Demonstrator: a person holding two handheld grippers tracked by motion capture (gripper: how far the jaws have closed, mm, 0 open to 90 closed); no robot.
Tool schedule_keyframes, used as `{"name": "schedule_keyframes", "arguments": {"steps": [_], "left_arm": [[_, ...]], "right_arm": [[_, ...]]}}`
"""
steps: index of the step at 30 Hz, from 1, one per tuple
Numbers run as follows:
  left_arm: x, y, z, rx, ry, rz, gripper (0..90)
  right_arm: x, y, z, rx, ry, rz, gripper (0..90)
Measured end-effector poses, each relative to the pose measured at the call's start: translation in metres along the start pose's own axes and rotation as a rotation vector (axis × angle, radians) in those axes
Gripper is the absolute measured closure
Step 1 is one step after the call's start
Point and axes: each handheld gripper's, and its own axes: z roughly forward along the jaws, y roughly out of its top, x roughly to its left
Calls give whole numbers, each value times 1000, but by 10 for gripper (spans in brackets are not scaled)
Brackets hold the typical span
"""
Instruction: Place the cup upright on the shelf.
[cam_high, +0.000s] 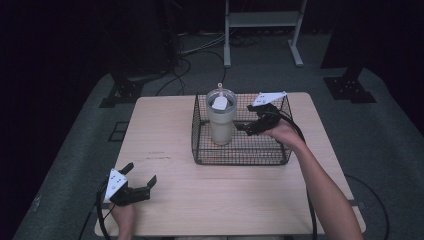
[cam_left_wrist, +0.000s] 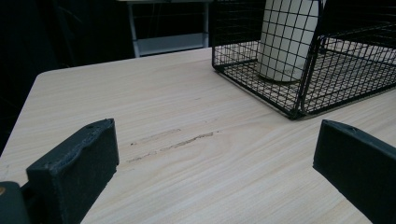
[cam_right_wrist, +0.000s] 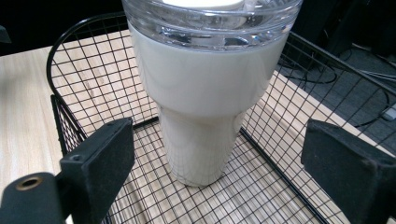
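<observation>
A cream tumbler (cam_high: 221, 117) with a clear lid stands upright inside a black wire basket (cam_high: 200, 150) on the far half of the wooden table. My right gripper (cam_high: 246, 128) is inside the basket just right of the tumbler, open, its jaws pointing at the cup without touching it. In the right gripper view the tumbler (cam_right_wrist: 205, 102) stands between and beyond the spread jaws. My left gripper (cam_high: 141, 179) rests open near the table's front left corner, holding nothing. From the left gripper view the basket (cam_left_wrist: 299, 109) and tumbler (cam_left_wrist: 286, 39) lie ahead to the right.
The table (cam_high: 165, 135) shows faint scuff marks (cam_left_wrist: 175, 142) in front of the left gripper. Beyond the table, on the grey floor, are black stand bases (cam_high: 122, 92), cables and a white metal frame (cam_high: 262, 30).
</observation>
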Motion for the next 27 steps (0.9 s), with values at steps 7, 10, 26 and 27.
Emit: {"name": "schedule_keyframes", "arguments": {"steps": [7, 10, 26, 27], "left_arm": [[0, 0, 0, 1, 1, 0, 0], [0, 0, 0, 2, 1, 1, 0], [-1, 0, 0, 6, 2, 6, 0], [-1, 0, 0, 5, 2, 6, 0]], "right_arm": [[0, 1, -12, -4, -9, 2, 93], [1, 1, -17, -9, -13, -2, 93], [11, -1, -41, -22, -11, -14, 93], [11, -2, -42, -23, -12, -12, 93]]}}
